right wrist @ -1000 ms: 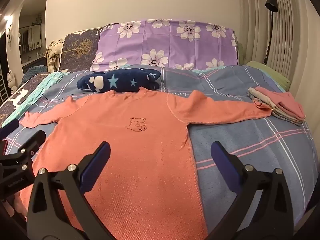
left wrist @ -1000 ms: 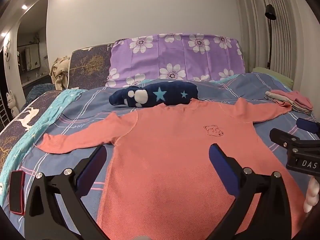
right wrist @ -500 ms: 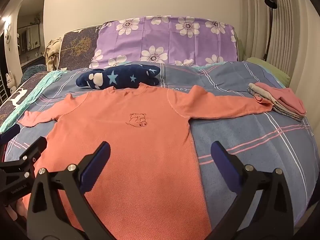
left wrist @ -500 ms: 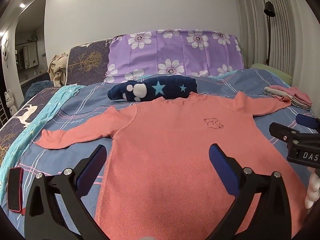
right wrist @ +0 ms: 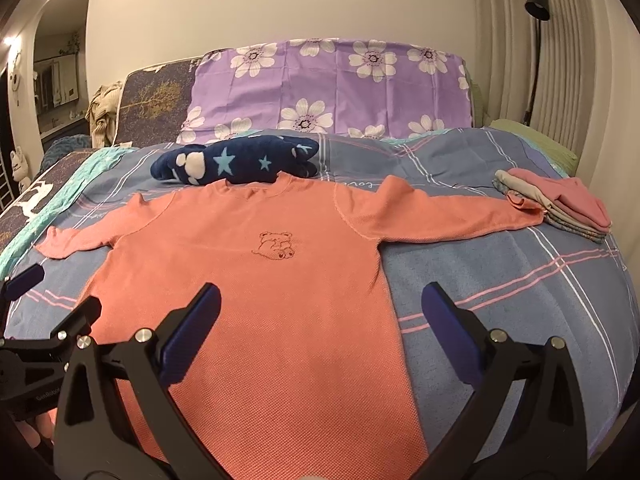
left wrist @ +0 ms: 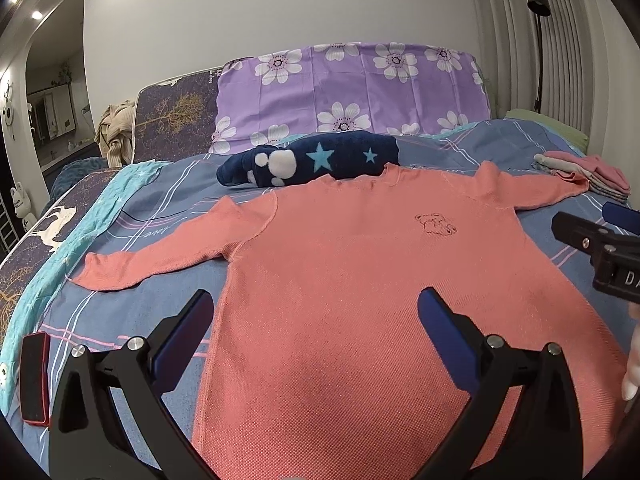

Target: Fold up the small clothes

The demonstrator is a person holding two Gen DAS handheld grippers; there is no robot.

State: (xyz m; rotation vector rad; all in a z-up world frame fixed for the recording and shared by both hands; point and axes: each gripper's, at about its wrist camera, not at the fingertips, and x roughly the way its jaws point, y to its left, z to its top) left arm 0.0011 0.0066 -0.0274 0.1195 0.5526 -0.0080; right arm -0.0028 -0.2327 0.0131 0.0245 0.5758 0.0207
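Hovering wide apart and empty over the bed's near edge: left tool (left wrist: 316,320), right tool (right wrist: 320,316). Coral long-sleeved shirt (right wrist: 248,288) lies flat mid-bed, sleeves spread, collar touching a navy star blanket (right wrist: 236,162). Folded clothes stack (right wrist: 560,204) near the bed's right edge, at the right cuff.

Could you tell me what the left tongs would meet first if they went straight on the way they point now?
Most likely the coral shirt, spread flat just ahead of the open left tongs; beyond it lies the navy star blanket, though depth is uncertain.
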